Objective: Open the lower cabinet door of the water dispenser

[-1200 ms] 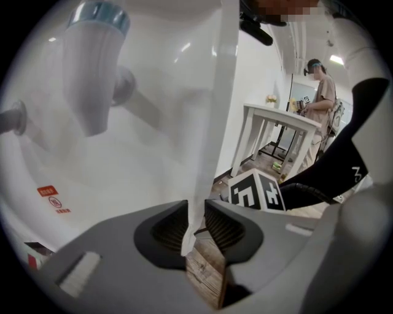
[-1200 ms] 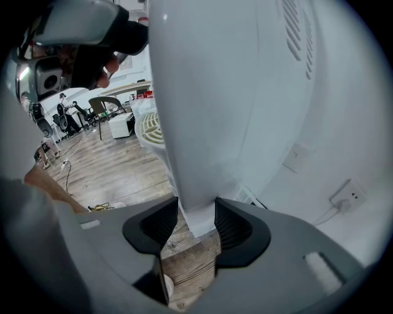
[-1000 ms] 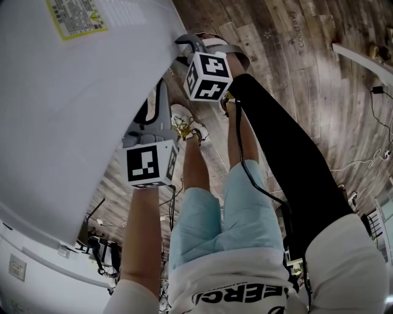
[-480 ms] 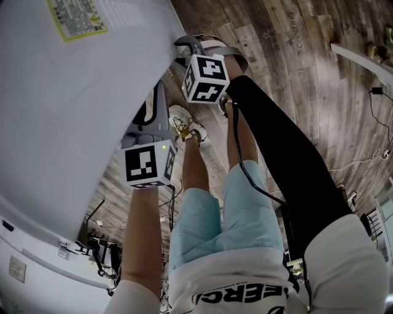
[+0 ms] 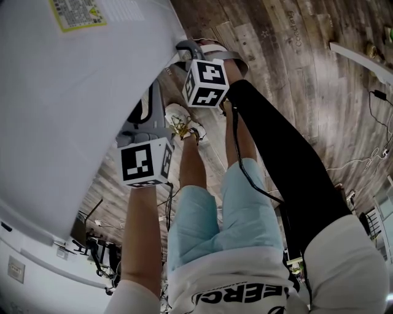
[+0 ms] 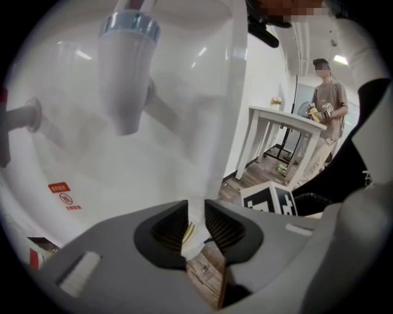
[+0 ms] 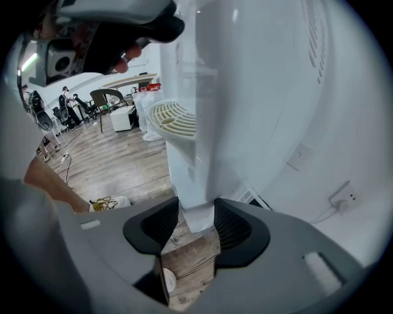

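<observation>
A white water dispenser point(image 5: 67, 110) fills the upper left of the frame, with a yellow-bordered label point(image 5: 77, 13) at its top edge. The left gripper point(image 5: 150, 105) sits at centre left, its marker cube low and its grey body reaching up to the dispenser's right edge. The right gripper point(image 5: 185, 50), higher and nearer centre top, meets that same edge. Below are the person's light blue shorts point(image 5: 215, 214), a black sleeve point(image 5: 288, 153) running to lower right, a white shoe with yellow laces point(image 5: 183, 124), and the wooden floor point(image 5: 307, 55).

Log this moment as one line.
left hand-held gripper: shut on door edge | right hand-held gripper: shut on door edge | phase: grasping
</observation>
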{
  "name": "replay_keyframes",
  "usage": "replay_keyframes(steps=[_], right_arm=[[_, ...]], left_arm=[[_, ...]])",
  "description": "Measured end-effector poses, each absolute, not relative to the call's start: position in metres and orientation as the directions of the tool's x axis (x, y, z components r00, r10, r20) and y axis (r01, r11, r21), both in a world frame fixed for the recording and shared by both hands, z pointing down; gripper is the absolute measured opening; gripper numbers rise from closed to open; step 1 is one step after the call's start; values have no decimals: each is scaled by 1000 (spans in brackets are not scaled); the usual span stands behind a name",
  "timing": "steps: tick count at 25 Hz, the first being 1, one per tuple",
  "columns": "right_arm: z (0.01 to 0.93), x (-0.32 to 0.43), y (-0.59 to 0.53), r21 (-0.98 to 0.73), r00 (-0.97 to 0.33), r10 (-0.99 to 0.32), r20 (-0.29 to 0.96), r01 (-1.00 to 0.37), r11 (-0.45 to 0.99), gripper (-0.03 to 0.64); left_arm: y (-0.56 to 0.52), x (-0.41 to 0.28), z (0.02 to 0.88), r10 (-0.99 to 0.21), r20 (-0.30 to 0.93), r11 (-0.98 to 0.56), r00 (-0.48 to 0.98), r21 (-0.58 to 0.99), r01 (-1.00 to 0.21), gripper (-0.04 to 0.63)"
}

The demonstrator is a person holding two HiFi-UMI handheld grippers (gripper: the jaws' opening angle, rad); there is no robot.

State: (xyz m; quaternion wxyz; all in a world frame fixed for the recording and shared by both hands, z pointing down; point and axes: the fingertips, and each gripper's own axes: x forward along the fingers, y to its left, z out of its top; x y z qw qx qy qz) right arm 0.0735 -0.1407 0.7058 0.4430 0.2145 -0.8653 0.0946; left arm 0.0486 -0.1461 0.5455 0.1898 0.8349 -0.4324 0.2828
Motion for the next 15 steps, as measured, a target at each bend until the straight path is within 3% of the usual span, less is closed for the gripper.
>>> replay_keyframes(steps=[15], right_arm=[[707, 72, -119, 61, -424, -339, 840, -547, 835, 181]], left_arm=[[-132, 50, 542, -576, 619, -626, 533, 86, -775, 87]])
